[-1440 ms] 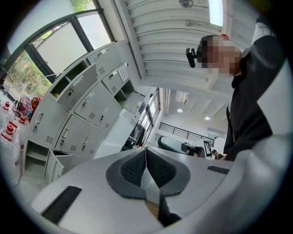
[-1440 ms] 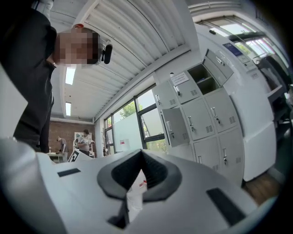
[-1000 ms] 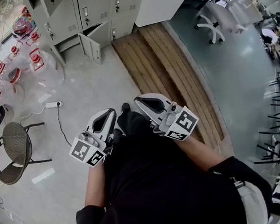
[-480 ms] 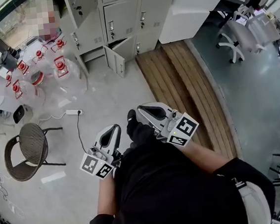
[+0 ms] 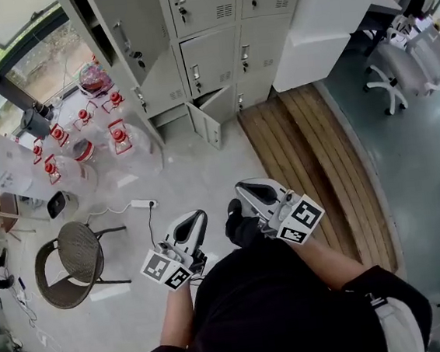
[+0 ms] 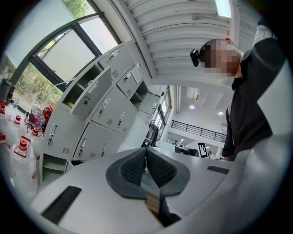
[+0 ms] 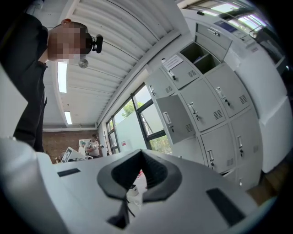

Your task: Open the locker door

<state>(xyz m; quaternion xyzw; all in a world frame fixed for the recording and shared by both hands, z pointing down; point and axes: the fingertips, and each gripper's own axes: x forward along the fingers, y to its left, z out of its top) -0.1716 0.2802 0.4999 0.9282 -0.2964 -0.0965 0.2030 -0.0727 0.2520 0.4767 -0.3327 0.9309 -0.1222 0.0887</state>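
**Both grippers shut, lockers well ahead**

I held the left gripper (image 5: 198,215) and the right gripper (image 5: 242,186) level and side by side in front of my body, forearms bent, both aimed at the lockers (image 5: 262,18). Each pair of jaws was pressed together on nothing. The locker doors (image 5: 206,62) stood across the floor, well apart from both grippers. One low door (image 5: 209,127) hung ajar.

matt gry metal lockers (image 5: 208,59), wood planks (image 5: 321,168), wicker chair (image 5: 79,260), smooth concrete flr (image 5: 205,181)

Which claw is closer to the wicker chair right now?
Left. The left claw hangs just right of the wicker chair in the head view, apart from it; the right claw sits farther over, by the wooden planks.
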